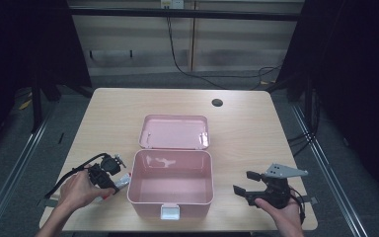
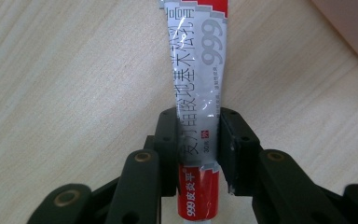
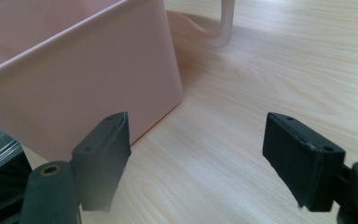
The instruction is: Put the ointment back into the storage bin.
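Left gripper view has my left gripper (image 2: 198, 144) clamped across the lower body of the ointment tube (image 2: 196, 93), which lies on the table (image 2: 65, 84) just beside the open pink box (image 1: 171, 185). I judge the grasp done; next comes a lift over the rim. It's silver-white, red-banded, flat. My right gripper (image 3: 205, 158) waits agape, holding nothing.

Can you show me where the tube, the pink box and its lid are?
tube (image 2: 196, 100): left gripper view, on its printed silver middle.
pink box (image 1: 170, 196): high view, on its front wall.
lid (image 1: 174, 132): high view, on its inner face.
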The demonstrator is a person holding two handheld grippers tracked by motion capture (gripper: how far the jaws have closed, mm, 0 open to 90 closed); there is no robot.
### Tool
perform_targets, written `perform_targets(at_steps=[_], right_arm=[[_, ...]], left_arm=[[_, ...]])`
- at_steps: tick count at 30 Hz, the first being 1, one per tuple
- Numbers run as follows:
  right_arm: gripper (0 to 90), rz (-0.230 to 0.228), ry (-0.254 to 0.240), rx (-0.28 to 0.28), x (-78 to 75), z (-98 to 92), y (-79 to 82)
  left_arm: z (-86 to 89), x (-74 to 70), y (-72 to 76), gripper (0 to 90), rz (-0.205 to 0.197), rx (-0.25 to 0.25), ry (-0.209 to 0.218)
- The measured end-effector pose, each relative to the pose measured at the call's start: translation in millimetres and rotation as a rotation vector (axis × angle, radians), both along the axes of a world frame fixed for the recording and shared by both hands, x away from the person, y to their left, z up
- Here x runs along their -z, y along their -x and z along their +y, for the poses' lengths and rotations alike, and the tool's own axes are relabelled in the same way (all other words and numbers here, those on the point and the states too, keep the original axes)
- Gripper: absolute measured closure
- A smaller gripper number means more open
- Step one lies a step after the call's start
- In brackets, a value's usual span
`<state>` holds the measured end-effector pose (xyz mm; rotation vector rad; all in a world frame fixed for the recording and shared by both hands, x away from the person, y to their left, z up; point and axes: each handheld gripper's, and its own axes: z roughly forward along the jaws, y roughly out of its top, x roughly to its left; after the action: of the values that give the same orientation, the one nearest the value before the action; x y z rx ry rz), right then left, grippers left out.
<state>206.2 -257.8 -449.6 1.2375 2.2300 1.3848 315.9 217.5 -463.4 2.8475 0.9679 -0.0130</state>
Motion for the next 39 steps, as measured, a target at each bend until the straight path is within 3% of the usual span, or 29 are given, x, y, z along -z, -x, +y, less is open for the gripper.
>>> perform_targets(at_steps=[9, 17, 21, 24, 25, 34, 39], right_arm=[[23.2, 0.003, 0.003, -0.004, 0.2, 0.0, -0.5], [23.2, 0.004, 0.001, -0.005, 0.2, -0.1, -0.5], [22.9, 0.005, -0.001, -0.005, 0.0, 0.2, -0.5], [22.9, 0.003, -0.001, -0.007, 0.1, 0.4, -0.6], [22.9, 0.003, 0.0, -0.007, 0.1, 0.4, -0.6], [22.8, 0.004, 0.0, -0.007, 0.0, 0.4, -0.5], [22.4, 0.002, -0.001, -0.009, -0.1, 0.7, -0.6]], left_arm=[[2.7, -0.9, -2.1, 70.9, 0.032, 0.023, -0.002], [13.3, -10.7, -4.3, 70.9, 0.069, 0.021, 0.043], [18.3, -17.4, -4.8, 70.9, 0.071, -0.013, 0.062], [20.8, -20.4, -3.7, 70.9, 0.078, 0.017, 0.068], [23.4, -23.1, -2.3, 70.9, 0.09, 0.032, 0.092], [34.4, -33.5, -0.9, 70.8, 0.101, 0.018, 0.153], [36.4, -40.8, -0.7, 70.9, 0.089, 0.002, 0.149]])
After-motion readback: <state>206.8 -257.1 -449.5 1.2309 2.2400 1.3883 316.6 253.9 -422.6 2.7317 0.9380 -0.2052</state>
